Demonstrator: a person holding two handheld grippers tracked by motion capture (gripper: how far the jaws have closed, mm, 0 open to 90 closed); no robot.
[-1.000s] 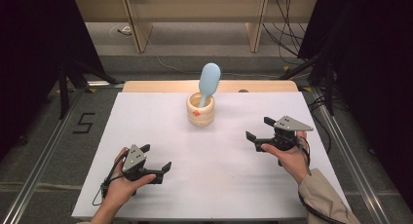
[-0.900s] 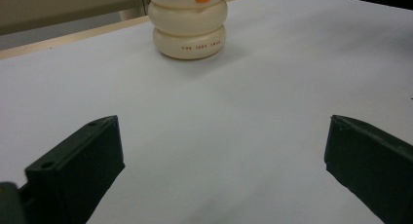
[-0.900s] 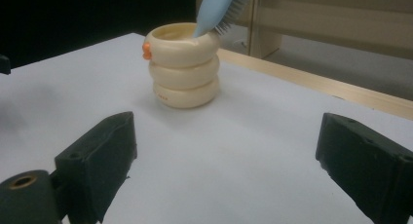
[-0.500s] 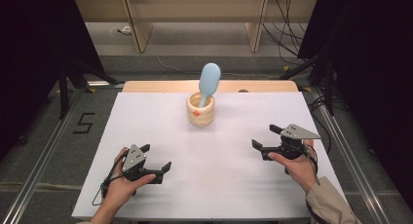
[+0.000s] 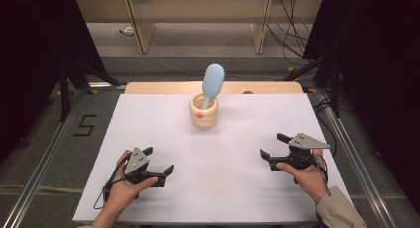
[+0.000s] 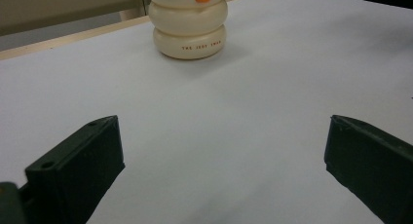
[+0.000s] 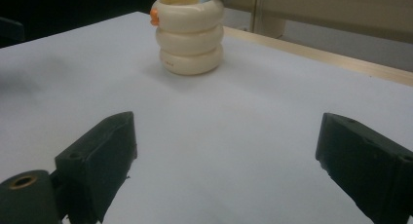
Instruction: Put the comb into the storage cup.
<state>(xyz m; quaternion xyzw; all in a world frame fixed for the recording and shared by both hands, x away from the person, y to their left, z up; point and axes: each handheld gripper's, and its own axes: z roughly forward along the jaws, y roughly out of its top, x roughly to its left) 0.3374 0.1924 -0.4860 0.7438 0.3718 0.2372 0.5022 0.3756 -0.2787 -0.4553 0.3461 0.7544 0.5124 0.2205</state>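
A cream ringed cup [image 5: 203, 112] with an orange beak stands upright at the back middle of the white table [image 5: 148, 124]. A light blue brush [image 5: 212, 84] stands in it, head up, leaning right. The cup also shows in the left gripper view [image 6: 189, 24] and the right gripper view [image 7: 190, 33]. My left gripper [image 5: 159, 161] rests near the front left, open, nothing between its jaws. My right gripper [image 5: 273, 145] sits at the front right, open and empty too. Both point toward the cup from well short of it.
A wooden strip [image 5: 148, 87] runs along the table's far edge. Beyond it are wooden frame legs [image 5: 138, 25] and cables [image 5: 289, 25] on the floor. A "5" mark [image 5: 85, 125] lies on the floor at left. Metal rails [image 5: 44, 153] flank the table.
My right gripper has drawn back toward the front edge and slightly right. The left gripper, cup and brush have stayed put.
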